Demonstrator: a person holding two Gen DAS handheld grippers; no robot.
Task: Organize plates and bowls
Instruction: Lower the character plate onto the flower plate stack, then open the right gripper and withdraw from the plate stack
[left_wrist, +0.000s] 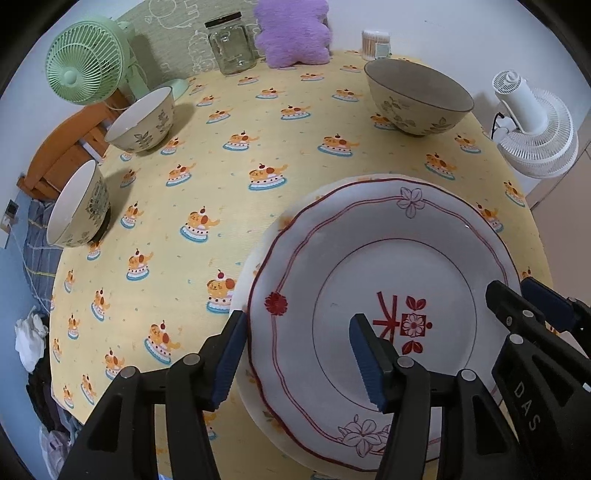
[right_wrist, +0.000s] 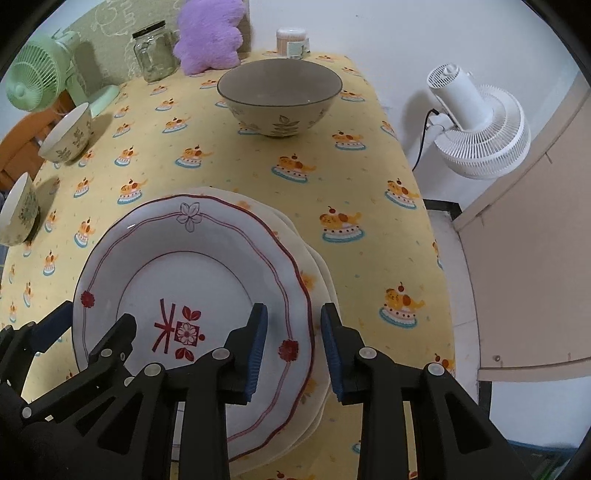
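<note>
Glazed crockery on a matt printed cloth

The plate (left_wrist: 388, 266) is smooth, glossy ceramic; the bowls (right_wrist: 279, 96) look duller and speckled. The woven cloth (left_wrist: 229, 155) covers the bench, behind it a clear glass jar (left_wrist: 232, 46) and fluffy cushion (left_wrist: 293, 31).

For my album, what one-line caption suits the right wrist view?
Open right tongs straddle the rim of stacked plates on a yellow tablecloth.

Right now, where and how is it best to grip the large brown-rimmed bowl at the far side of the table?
Probably grip the large bowl at its thin rim, coming from above with one finger inside and one outside. It stands upright and apart from other things, its mouth open and empty, and its wide flared wall looks too broad to span.
</note>
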